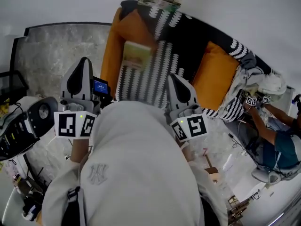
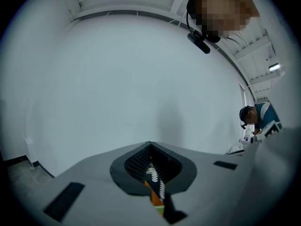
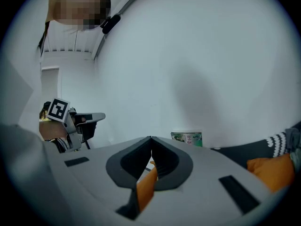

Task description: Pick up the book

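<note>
My left tool and right tool are both closed, holding nothing. The book lies on the sofa, apart from both.

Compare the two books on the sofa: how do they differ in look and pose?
The nearer book has a tan cover; the far book is green and white. The nearer book lies flat on the striped cover; the far book stands propped against the wall at the sofa's far end. Both rest on the sofa, and neither is held.
</note>
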`<state>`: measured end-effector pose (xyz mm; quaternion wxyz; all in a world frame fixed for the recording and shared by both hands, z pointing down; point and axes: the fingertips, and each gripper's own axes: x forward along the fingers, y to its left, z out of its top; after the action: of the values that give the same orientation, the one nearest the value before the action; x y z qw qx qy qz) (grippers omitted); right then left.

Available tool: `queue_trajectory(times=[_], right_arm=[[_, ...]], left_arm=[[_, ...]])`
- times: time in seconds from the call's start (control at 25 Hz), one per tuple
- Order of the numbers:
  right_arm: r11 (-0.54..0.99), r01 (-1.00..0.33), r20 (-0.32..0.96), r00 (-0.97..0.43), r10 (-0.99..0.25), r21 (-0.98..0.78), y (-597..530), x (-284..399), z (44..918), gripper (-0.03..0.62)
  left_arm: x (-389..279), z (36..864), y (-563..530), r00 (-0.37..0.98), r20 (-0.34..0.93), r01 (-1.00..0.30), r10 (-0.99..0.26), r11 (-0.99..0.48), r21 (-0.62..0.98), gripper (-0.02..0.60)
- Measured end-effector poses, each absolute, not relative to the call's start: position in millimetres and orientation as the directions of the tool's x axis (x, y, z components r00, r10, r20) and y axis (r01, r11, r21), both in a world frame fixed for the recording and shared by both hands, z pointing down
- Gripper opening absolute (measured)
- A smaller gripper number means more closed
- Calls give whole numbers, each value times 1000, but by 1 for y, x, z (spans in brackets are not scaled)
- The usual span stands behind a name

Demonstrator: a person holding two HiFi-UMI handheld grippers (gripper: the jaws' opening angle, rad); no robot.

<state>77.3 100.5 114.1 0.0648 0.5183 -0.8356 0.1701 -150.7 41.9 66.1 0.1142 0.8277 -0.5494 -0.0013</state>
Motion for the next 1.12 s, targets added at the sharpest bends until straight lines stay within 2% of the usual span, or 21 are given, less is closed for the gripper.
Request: queue_trajectory(times=[0.24, 0.68, 1.12], right_arm=[[383, -898, 283, -433, -856, -214, 98, 79, 111, 18], [379, -896, 292, -436, -851, -231, 105, 72, 112, 18], [457, -852, 262, -516, -815, -255, 107, 74, 131, 20]], left_arm=[[-138, 62, 36, 451, 111, -881, -885, -423, 212, 9], [-139, 65, 40, 471, 141, -871, -871, -434, 230, 9], [-138, 89, 49, 474, 187, -870, -860, -425, 250, 9]])
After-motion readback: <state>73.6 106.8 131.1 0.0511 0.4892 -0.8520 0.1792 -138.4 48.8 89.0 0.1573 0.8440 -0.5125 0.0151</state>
